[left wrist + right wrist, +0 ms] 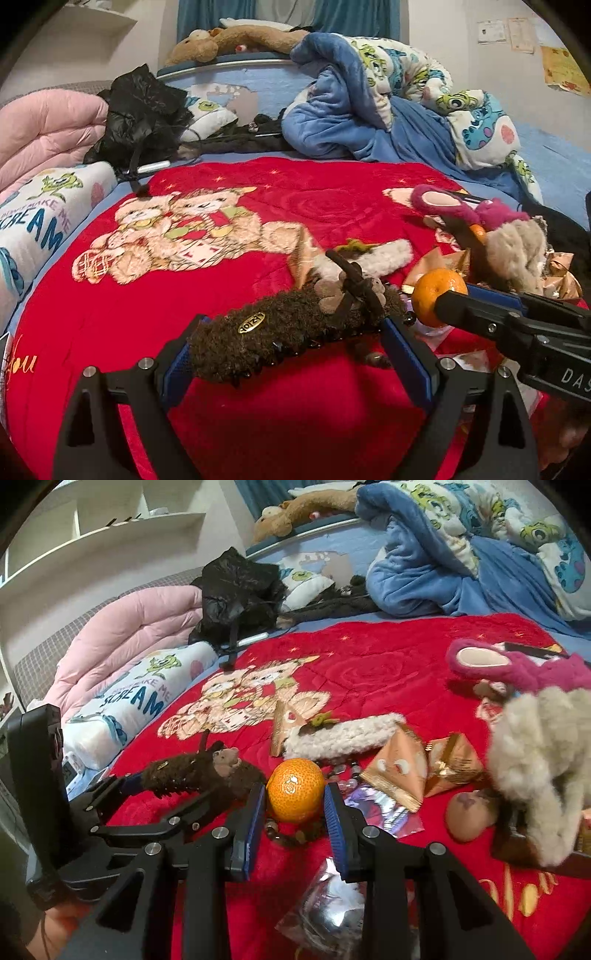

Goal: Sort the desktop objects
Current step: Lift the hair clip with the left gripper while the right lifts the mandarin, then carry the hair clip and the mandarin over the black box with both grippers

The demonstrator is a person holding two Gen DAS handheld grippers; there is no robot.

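Observation:
My left gripper [291, 332] is shut on a dark brown fuzzy hair clip [280, 328] with a small bear on it, held just above the red blanket [258, 406]. The clip also shows in the right wrist view [195, 771], held by the left gripper [192, 779]. My right gripper [295, 805] is shut on an orange mandarin [295, 794]; it also shows in the left wrist view [437, 299] at the tip of the right gripper [443, 302].
On the blanket lie a white fuzzy clip [343, 738], gold triangular snack packets [399, 771], a bead bracelet [291, 836], a foil bag [328, 915], a pink plush [517, 664], a grey plush [535, 775] and an egg-shaped toy [469, 816]. Bedding and a black bag [236, 590] lie behind.

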